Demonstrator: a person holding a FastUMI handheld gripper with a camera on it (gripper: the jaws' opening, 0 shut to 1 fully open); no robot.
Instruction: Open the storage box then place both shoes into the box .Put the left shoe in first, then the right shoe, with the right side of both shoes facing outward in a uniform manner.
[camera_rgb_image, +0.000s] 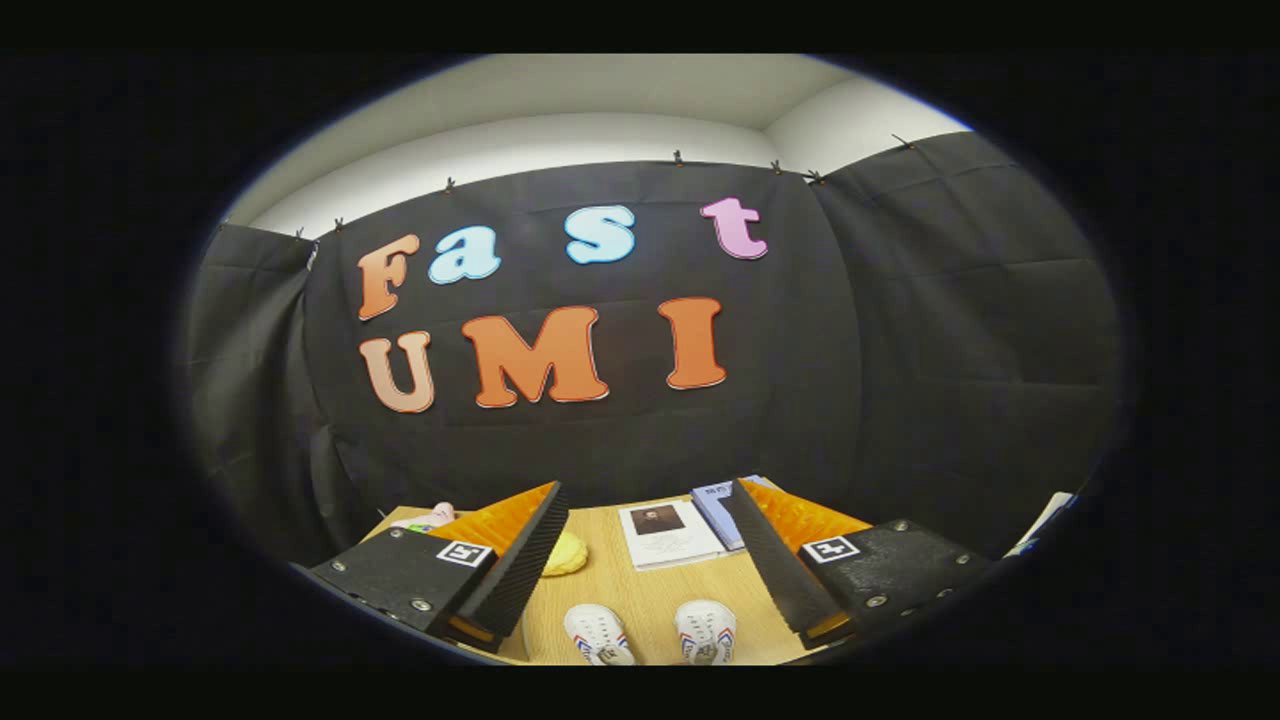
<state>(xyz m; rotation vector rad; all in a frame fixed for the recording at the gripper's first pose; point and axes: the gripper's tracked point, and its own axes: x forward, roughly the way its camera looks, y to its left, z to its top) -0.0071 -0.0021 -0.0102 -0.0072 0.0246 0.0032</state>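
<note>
White shoes (650, 633) toes away; fingers (520, 560) apart.

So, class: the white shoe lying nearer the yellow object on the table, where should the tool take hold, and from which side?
Probably from above, across the narrow middle of that white shoe. It lies sole down on the table, toe pointing away, beside the other shoe, so the fingers would straddle its two long sides. The tool is open and held above, gripping nothing. The heel is cut off from view, so a collar grip cannot be judged.

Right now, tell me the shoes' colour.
White shoes with red-and-blue stripes, gripper view; gripper open.
</note>
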